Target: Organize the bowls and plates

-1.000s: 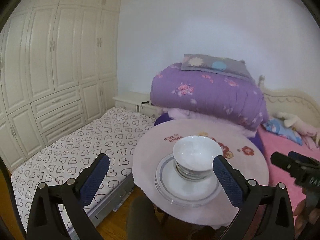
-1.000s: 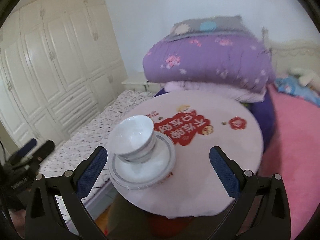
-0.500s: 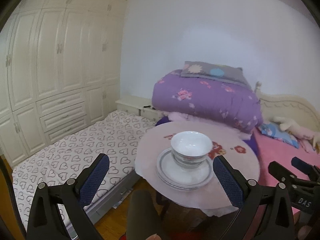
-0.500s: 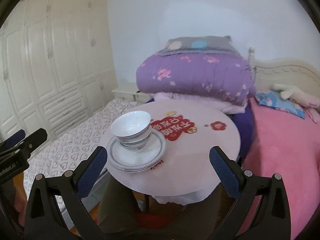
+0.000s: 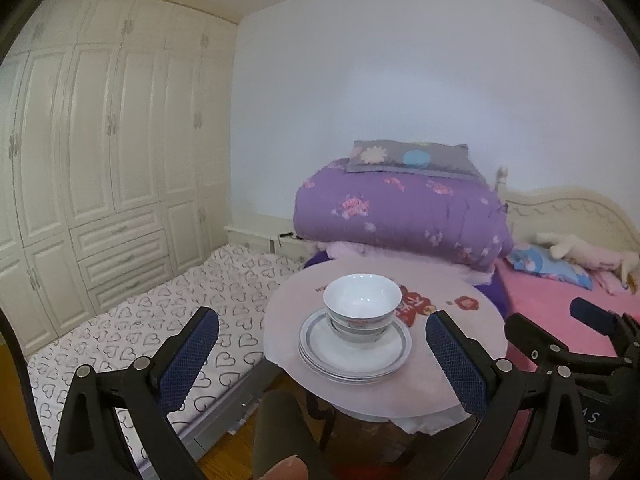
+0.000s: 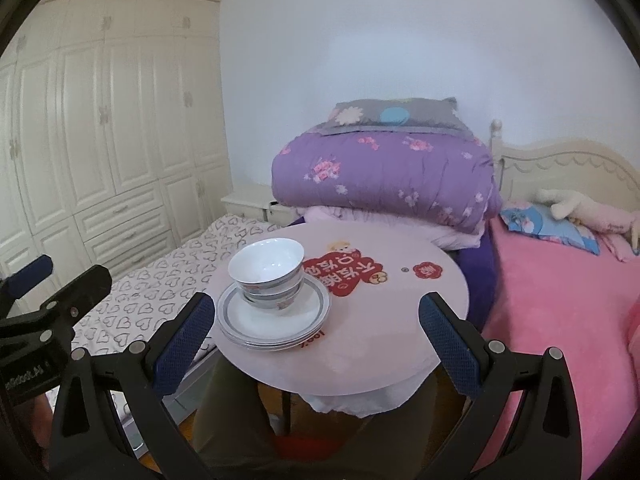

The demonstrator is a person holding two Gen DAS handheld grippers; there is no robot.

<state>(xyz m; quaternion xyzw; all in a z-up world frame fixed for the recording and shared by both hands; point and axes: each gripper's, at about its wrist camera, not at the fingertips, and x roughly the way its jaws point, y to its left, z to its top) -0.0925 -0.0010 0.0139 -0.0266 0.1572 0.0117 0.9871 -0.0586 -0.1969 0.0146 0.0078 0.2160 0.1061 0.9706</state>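
Both grippers (image 5: 320, 344) (image 6: 316, 332) wide apart, empty.

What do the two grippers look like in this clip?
Both match: the left gripper and right gripper have black angular frames with silver rivets, and fingers faced with dark blue textured pads. White lettering marks each body, too small to read. No cables or sleeves show.

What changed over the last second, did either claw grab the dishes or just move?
Both claws pulled back from the round table, so it looks smaller. The left claw and right claw stayed open and empty. The bowls stayed stacked on the plates; nothing was grasped or released.
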